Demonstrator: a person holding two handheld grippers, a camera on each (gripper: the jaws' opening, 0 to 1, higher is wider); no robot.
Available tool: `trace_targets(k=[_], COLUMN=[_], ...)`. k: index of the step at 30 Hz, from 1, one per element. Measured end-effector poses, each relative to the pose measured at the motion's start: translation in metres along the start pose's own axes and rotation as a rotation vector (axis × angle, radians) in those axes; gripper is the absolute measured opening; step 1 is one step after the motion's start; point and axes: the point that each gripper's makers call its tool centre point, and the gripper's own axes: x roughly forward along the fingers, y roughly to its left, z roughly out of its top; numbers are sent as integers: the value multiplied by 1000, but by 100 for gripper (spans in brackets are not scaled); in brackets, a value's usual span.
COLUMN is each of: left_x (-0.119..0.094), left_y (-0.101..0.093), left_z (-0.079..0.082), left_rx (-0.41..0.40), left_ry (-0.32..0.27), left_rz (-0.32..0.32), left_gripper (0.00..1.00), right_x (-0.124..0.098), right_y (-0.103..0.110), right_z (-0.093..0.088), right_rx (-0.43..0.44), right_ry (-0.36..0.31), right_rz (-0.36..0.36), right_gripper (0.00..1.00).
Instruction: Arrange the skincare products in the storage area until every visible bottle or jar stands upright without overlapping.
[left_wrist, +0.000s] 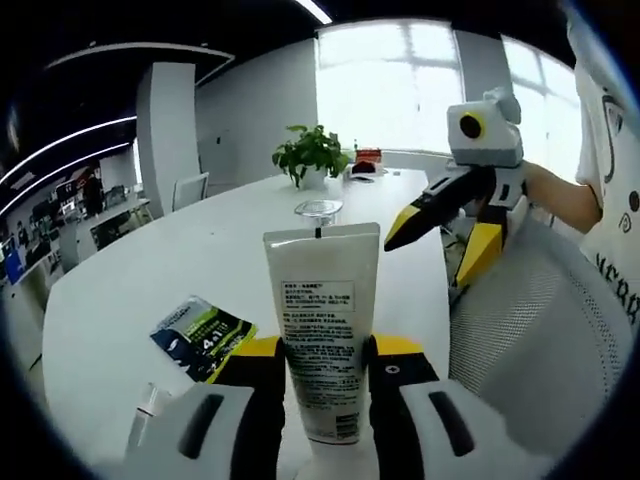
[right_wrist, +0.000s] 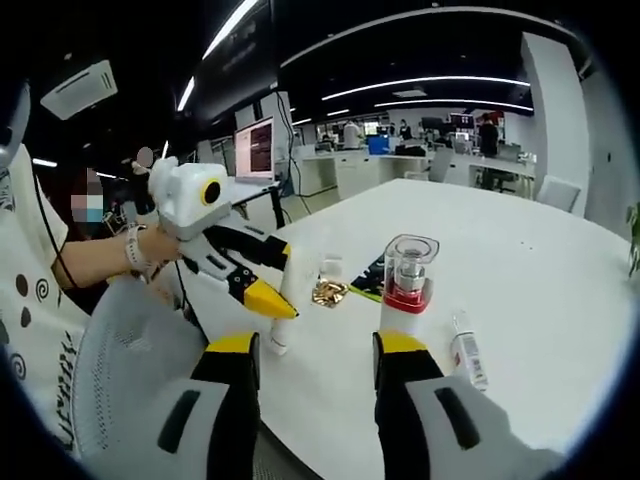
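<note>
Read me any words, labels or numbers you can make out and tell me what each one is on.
"4in1": dark green sachet lying on the white table.
White tube in the left gripper: printed label block, too small to read.
Monitor: screen text too blurred.

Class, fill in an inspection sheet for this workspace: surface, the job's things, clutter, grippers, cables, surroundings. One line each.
Surface: round white table.
Job's things: white squeeze tube with printed label clamped in the left gripper; clear-capped bottle with red band upright; dark green-and-blue sachet lying flat; small white tube with red print lying flat.
Clutter: small clear jar of gold pieces; potted green plant.
Grippers: left shut on the tube; right gripper jaws apart, holding nothing.
Cables: nothing seen.
Surroundings: open office, bright windows, grey mesh chair.
</note>
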Motion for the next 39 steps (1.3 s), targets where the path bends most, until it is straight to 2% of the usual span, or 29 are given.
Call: trace_targets(k=[2,5,6,9,10,13,16,17,20,21,22,24,25,27,28,30,34,36,39], left_x=[2,4,5,6,6,6,4,4,3,2,2,2,1,1,0,0,0,-1,-2], left_y=[-2,-12,-17,-20,-22,-23,-31,-30,-30,-30,-30,-30,-31,-31,-31,-31,-29,-29,-30], left_z=[-1,2,4,4,4,3,4,2,2,2,2,2,2,2,2,1,-1,-1,-1], left_rx=[8,36,49,51,72,69,98,82,91,93,96,96,93,92,89,88,78,71,71], left_ry=[-1,-15,-31,-35,-43,-56,-100,-102,-121,-125,-129,-135,-139,-143,-145,-145,-144,-150,-152], left_rz=[-6,-56,-87,-118,-133,-161,-239,-240,-262,-268,-275,-278,-282,-286,-289,-297,-297,-298,-303], left_gripper=[27,27,27,27,27,27,27,27,27,27,27,27,27,27,27,27,27,27,27], right_x=[1,5,6,5,3,0,-1,0,4,5,7,9,10,14,16,16,23,27,33], right_y=[-2,3,6,6,5,-1,-5,-7,-10,-10,-9,-10,-9,-9,-7,-5,3,6,19], right_z=[3,8,12,22,25,28,30,29,27,27,29,32,33,38,38,38,42,44,45], right_rx=[0,-7,-23,-82,-108,-176,-227,-241,-344,-359,-425,-471,-496,-595,-669,-788,-896,-994,-1081], right_ry=[-9,-26,-40,-67,-64,-48,-31,-22,22,29,36,40,43,49,78,110,137,136,134], right_rz=[-13,-5,4,14,26,50,66,65,77,80,96,101,112,120,120,151,223,255,322], right_gripper=[43,42,41,39,38,37,37,37,37,38,39,42,41,38,38,38,38,36,32])
